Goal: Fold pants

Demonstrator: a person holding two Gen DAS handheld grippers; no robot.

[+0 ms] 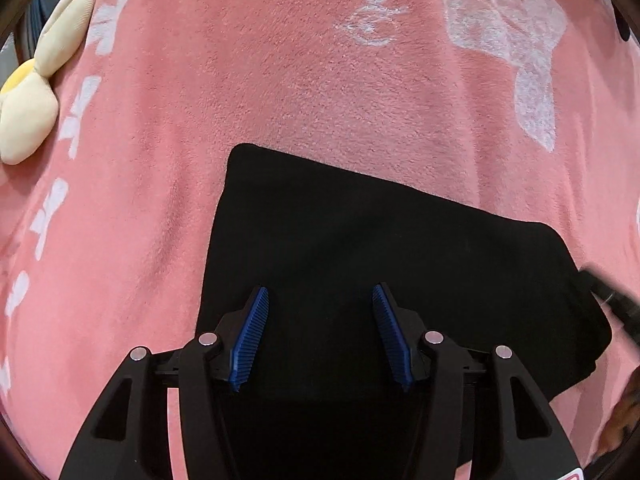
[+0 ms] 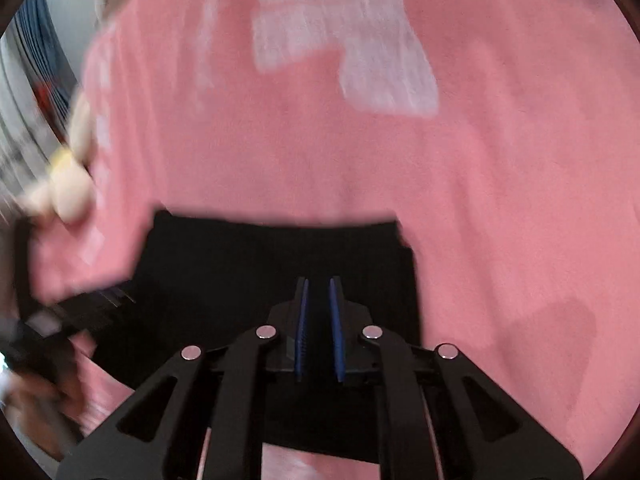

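Pants [image 1: 360, 248]: black, folded flat rectangle | left tool [image 1: 320, 300]: jaws apart | right tool [image 2: 319, 288]: nearly together, empty

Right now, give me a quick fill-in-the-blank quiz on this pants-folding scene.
1. The folded pants are ____ in colour.
2. They lie on a ____ blanket with white prints.
3. The left claw is ____, with nothing between its fingers.
4. The plush flower has a ____ centre.

Missing words: black; pink; open; yellow
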